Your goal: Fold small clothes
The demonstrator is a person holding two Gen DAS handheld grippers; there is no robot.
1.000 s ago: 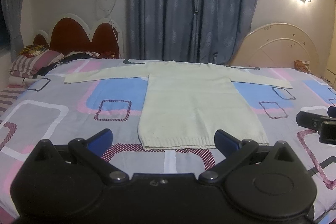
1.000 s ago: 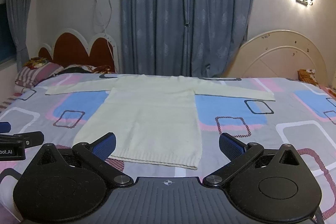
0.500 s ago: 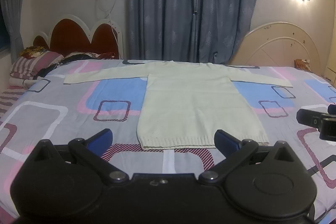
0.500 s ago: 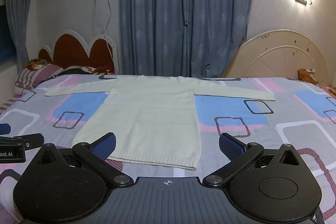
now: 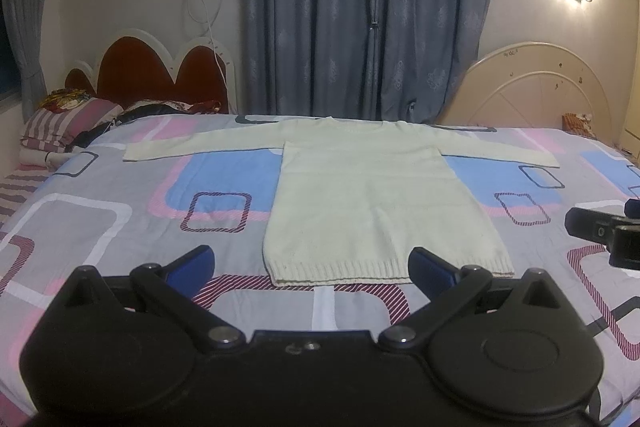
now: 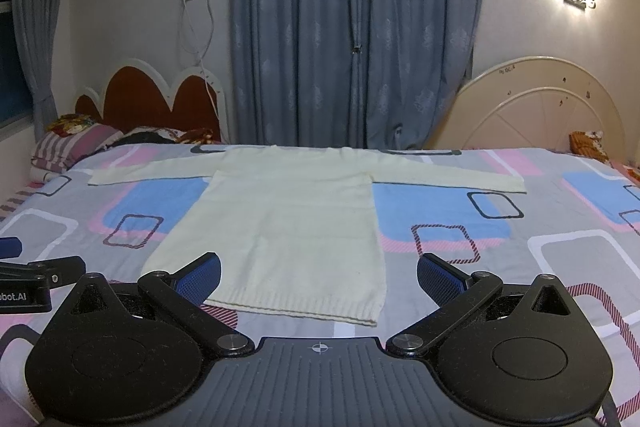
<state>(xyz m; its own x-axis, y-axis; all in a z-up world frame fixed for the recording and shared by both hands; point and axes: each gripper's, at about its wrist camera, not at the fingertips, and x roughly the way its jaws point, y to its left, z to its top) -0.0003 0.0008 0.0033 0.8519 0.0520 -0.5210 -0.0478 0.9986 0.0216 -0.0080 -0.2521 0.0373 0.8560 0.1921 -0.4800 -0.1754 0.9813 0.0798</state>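
A cream long-sleeved knit sweater [image 5: 372, 199] lies flat on the bed, sleeves spread to both sides, ribbed hem nearest me; it also shows in the right wrist view [image 6: 288, 227]. My left gripper [image 5: 312, 263] is open and empty, held just short of the hem. My right gripper [image 6: 318, 277] is open and empty, near the hem's right corner. The right gripper's tip shows at the right edge of the left wrist view [image 5: 600, 231]; the left gripper's tip shows at the left edge of the right wrist view [image 6: 40, 271].
The bed has a patterned grey, pink and blue sheet [image 5: 120, 219]. Pillows [image 5: 68, 123] and a red headboard [image 5: 156, 75] are at the far left. A cream footboard [image 5: 536, 87] is at the far right. Blue curtains [image 5: 368, 11] hang behind.
Both gripper views have risen very slightly, so the sweater sits a little lower in frame. Both grippers stay open and the sweater has not moved.
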